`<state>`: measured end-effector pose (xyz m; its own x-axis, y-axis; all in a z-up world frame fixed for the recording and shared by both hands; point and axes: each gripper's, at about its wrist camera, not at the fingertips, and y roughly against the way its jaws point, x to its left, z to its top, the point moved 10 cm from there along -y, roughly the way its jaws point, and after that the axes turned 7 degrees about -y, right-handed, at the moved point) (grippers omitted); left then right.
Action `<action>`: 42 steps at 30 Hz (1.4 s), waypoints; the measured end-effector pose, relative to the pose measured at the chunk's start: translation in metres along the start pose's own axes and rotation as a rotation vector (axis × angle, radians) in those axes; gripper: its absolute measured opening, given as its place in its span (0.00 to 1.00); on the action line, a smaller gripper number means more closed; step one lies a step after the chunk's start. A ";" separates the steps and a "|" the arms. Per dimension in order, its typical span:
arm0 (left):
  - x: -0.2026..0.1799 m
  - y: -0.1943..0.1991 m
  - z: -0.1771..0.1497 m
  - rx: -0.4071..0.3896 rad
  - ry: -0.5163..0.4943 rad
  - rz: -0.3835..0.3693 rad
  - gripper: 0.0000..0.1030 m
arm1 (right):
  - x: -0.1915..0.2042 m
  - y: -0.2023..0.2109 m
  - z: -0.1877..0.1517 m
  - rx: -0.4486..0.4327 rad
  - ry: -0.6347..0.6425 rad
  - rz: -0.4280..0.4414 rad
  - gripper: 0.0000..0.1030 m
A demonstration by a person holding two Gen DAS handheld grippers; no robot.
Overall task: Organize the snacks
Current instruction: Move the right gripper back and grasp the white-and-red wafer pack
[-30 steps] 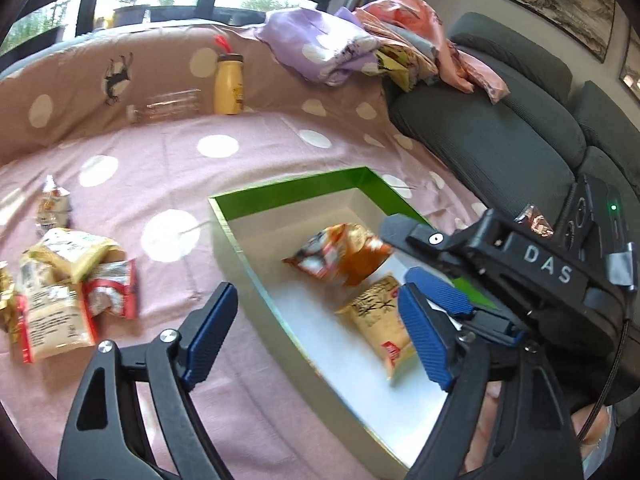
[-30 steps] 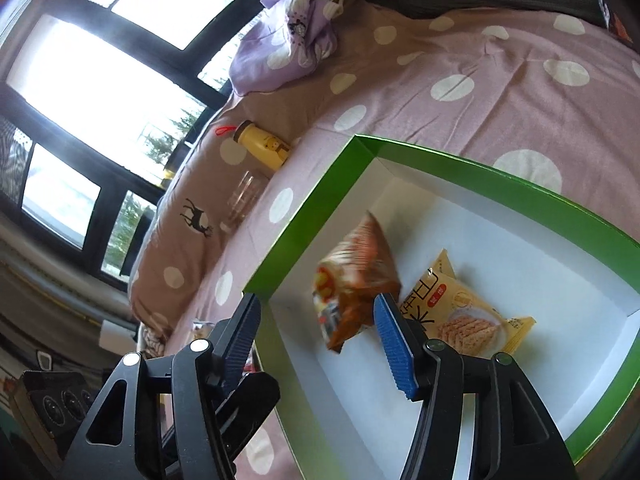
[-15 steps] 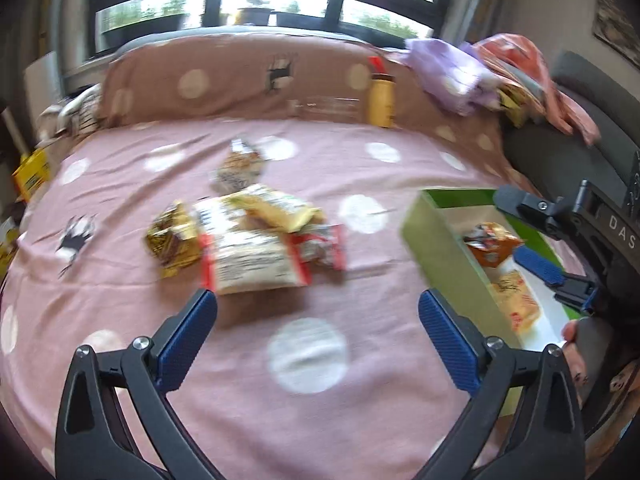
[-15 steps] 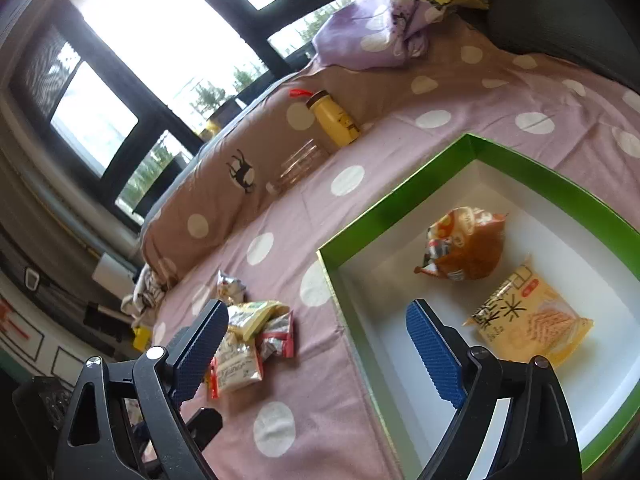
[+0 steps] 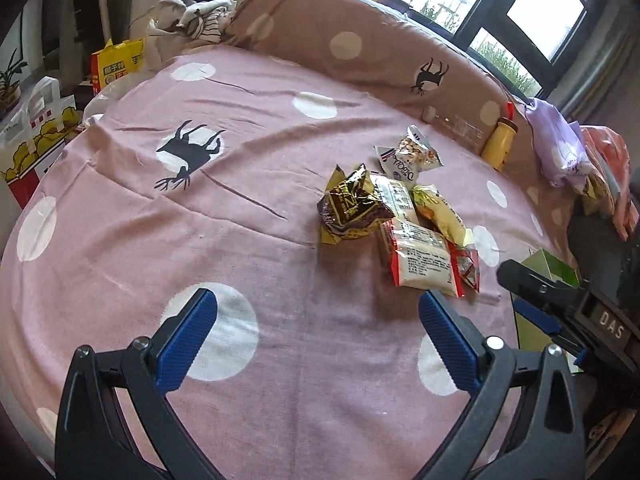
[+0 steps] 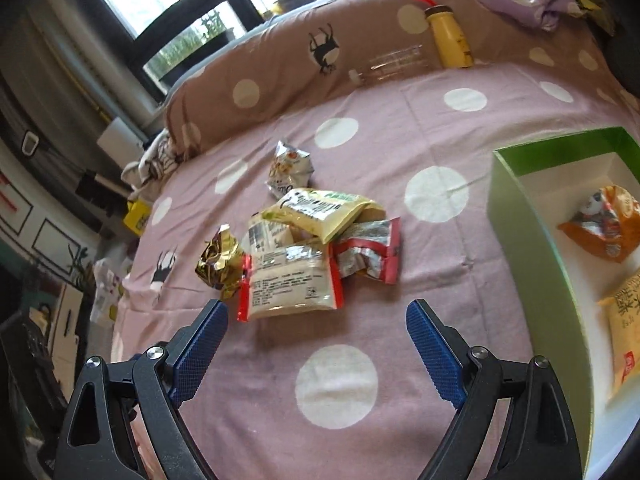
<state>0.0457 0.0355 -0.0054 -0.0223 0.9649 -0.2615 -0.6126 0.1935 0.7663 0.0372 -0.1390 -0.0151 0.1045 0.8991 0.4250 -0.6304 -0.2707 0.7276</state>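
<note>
Looks like the fetch-another-packet step. Both tools are spread wide and empty: the right tool point(image 6: 316, 340) hovers just short of the snack pile point(image 6: 304, 248), with the white red-edged packet point(image 6: 290, 286) right ahead of its tips. The left tool point(image 5: 316, 334) hangs further back from the same pile. The green box point(image 6: 532, 240), off to the right tool's right, has two packets inside. Next move probably: drop onto that nearest packet and pinch it without snagging the pink polka-dot cloth point(image 6: 436, 194).

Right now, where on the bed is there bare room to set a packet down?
Bare sheet lies between the right gripper and the snack pile, and between the pile and the green box. The deer print side is also free. The pile itself is crowded, packets overlapping.
</note>
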 end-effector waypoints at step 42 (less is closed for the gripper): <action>0.003 -0.009 -0.009 0.073 0.004 -0.039 0.98 | -0.019 -0.019 -0.065 0.214 -0.044 -0.051 0.40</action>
<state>0.0439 0.0351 -0.0186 -0.0025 0.9557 -0.2942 -0.5537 0.2437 0.7963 -0.0030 -0.1288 -0.0722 0.1682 0.8988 0.4047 -0.4468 -0.2965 0.8441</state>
